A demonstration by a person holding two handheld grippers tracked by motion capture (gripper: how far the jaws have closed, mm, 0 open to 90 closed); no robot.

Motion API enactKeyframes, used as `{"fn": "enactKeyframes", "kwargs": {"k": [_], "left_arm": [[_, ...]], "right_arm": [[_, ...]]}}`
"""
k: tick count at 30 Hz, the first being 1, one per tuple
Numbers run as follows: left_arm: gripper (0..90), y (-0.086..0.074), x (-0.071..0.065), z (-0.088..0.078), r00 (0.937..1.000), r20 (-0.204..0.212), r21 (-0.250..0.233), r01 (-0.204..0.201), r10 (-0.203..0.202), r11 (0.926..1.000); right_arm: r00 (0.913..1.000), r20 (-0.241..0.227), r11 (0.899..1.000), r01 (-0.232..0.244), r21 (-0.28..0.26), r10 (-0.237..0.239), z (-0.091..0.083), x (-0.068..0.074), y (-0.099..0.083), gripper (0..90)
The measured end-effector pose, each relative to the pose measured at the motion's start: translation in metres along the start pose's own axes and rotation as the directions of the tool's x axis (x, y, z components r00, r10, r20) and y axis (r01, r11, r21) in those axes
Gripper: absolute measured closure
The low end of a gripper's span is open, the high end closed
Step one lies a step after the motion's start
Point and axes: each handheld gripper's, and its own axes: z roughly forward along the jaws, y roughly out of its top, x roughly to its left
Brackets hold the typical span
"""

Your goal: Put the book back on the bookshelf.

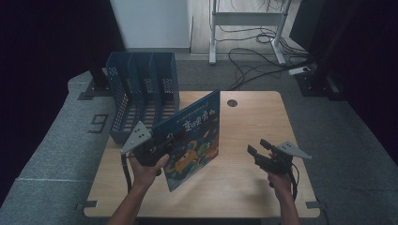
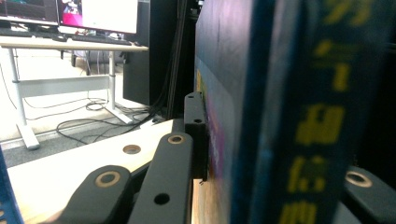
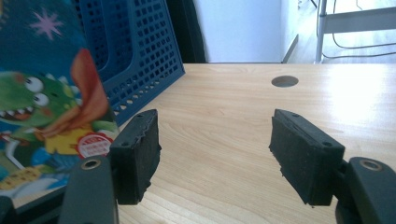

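A blue picture book [image 1: 195, 138] with cartoon monsters on its cover is held up off the wooden table, tilted, its cover facing right. My left gripper [image 1: 162, 140] is shut on the book's left edge; in the left gripper view the book's spine [image 2: 289, 116] with yellow characters stands between the jaws. My right gripper [image 1: 258, 147] hovers over the table's right part, open, with nothing between its pads [image 3: 135, 154]. The book's cover [image 3: 42, 107] lies to its left in the right gripper view.
A blue perforated file rack [image 1: 141, 91] with several slots stands at the table's back left, also seen as a blue rack [image 3: 135, 56]. A round cable hole [image 1: 232, 102] sits near the table's far edge. Beyond are desk legs and cables [image 1: 248, 51] on the floor.
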Motion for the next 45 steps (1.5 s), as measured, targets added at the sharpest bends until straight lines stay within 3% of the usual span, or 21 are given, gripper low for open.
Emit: {"fn": "enactKeyframes", "kwargs": {"k": [21, 34, 45], "left_arm": [[81.7, 0.017, 0.013, -0.014, 0.9996, -0.024, -0.006, 0.017, -0.018, 0.9998], [81.9, 0.033, 0.024, -0.03, 0.9969, -0.078, -0.046, 0.005, -0.008, 0.9989], [82.0, 0.039, 0.042, -0.041, 0.9918, -0.119, -0.073, 0.038, -0.046, 0.9966]], "right_arm": [[0.9998, 0.014, 0.999, -0.014, 0.037, 0.013, 0.005, -0.007, -0.007, 31.8], [0.9997, 0.021, 0.999, -0.015, 0.041, 0.014, 0.004, -0.009, -0.008, 31.9], [0.9996, 0.025, 0.999, -0.016, 0.041, 0.015, 0.005, -0.009, -0.009, 31.8]]}}
